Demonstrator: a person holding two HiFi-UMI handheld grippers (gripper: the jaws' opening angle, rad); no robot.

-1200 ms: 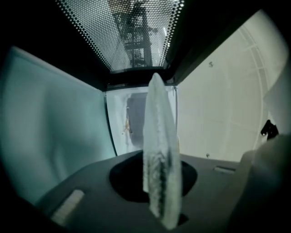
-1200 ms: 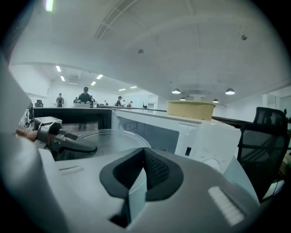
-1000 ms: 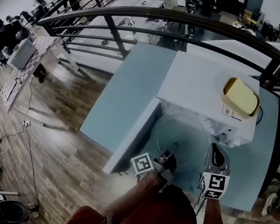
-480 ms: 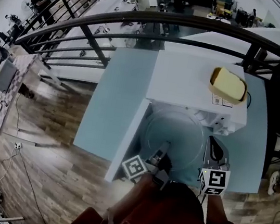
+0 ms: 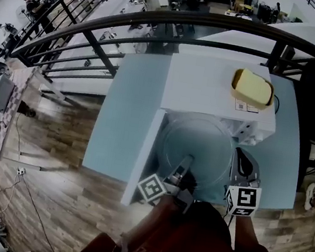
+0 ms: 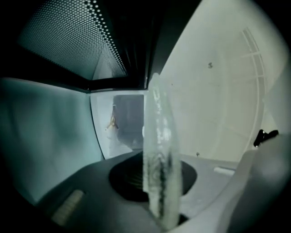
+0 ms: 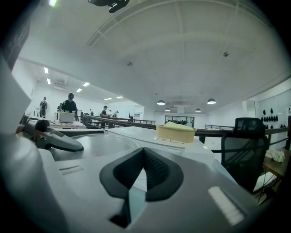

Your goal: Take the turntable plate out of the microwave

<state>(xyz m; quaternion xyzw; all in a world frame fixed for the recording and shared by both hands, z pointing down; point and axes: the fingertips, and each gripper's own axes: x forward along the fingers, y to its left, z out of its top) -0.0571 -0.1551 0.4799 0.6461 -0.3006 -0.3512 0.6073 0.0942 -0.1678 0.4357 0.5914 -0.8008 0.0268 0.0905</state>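
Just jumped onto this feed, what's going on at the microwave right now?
A person with a gripper in each hand is taking the glass turntable plate out of the white microwave, whose door stands open at the left. The left gripper has its jaws shut on the plate's near rim, and most of the plate shows in front of the opening. The right gripper is shut and empty beside the plate.

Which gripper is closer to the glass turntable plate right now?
Left. The left gripper is shut on the turntable plate at its near rim; the right gripper, shut and empty, sits just off the plate's right edge.
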